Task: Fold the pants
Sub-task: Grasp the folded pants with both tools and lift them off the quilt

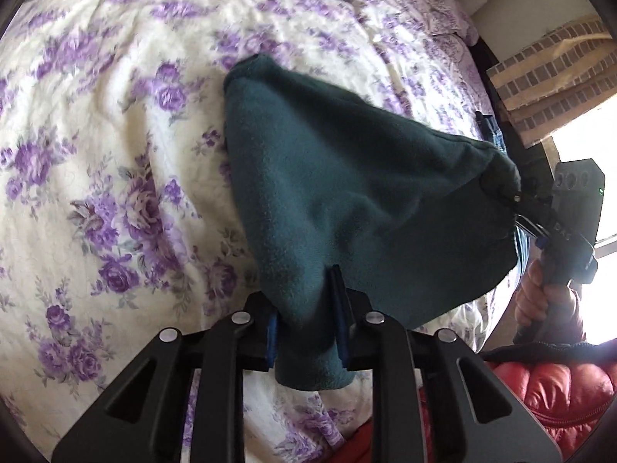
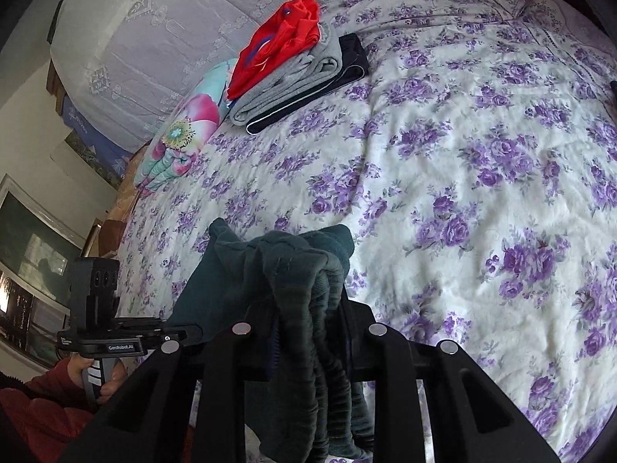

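Two grippers are seen closed on one pair of dark green fleece pants point(image 1: 347, 193), which is held up above a bed covered by a white quilt with purple flowers point(image 1: 115, 135).

Left gripper point(image 1: 306, 308): a bunched fold of the fabric is clamped between its two fingers, and a short tail of cloth hangs out below the jaws. From there the pants are spread up and to the right as a broad sheet, with a rounded end lying toward the quilt.

Right gripper point(image 2: 308, 332): the ribbed waistband is gathered thick between its fingers, and folds hang down below them. In the left wrist view this same gripper point(image 1: 520, 202) is seen at the far right edge of the cloth, gripped on a corner, with a hand point(image 1: 540, 297) around its handle.

In the right wrist view the left gripper body is noted at lower left, held by a hand point(image 2: 104, 378) in a red sleeve.

At the far side of the bed a pile of folded clothes point(image 2: 297, 69) is noted: red on top, grey beneath, dark at the bottom. A flowered pillow point(image 2: 185, 135) lies just beside the pile.
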`<state>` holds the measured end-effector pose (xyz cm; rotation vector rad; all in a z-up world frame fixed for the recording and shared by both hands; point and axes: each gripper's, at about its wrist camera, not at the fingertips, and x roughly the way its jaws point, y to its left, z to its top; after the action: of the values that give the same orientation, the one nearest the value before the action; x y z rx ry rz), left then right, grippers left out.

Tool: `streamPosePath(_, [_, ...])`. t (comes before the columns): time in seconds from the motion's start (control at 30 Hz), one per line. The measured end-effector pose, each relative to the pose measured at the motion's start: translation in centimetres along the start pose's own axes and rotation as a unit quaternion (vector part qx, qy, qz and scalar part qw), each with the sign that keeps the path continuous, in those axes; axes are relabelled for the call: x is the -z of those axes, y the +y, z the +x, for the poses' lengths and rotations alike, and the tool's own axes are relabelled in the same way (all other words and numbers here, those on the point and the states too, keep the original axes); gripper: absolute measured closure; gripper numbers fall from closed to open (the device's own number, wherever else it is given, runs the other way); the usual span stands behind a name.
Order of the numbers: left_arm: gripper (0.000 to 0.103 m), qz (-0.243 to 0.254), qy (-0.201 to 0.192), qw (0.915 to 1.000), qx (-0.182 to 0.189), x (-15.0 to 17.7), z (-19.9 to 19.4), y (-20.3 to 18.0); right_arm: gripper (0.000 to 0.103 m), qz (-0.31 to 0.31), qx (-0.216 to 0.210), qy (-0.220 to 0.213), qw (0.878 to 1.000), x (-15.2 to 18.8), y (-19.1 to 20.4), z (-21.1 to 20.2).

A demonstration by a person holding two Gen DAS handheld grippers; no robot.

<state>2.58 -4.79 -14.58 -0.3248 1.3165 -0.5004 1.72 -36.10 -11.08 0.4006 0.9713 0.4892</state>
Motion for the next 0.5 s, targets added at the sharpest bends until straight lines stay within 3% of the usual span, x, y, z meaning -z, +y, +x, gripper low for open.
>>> streamPosePath(0.13, [0.075, -0.026, -0.005, 0.9996, 0.012, -0.3, 0.0, 0.9, 0.079, 0.022, 0.001, 0.012, 1.000, 0.3, -0.9, 0.3])
streamPosePath(0.23, [0.086, 0.010, -0.031, 0.9994, -0.013, -0.2, -1.9, -0.5, 0.079, 0.014, -0.002, 0.009, 1.000, 0.3, -0.6, -0.4])
streamPosePath(0.33, [0.089, 0.038, -0.047, 0.9977, -0.032, -0.1, -3.6, -2.3, 0.079, -0.006, -0.004, 0.001, 1.000, -0.2, 0.6, -1.5])
streamPosePath(0.5, [0.089, 0.053, -0.084, 0.9948, -0.024, -0.7, -6.5, -3.8, 0.080, -0.037, -0.022, -0.029, 0.999, -2.0, 2.7, -3.7])
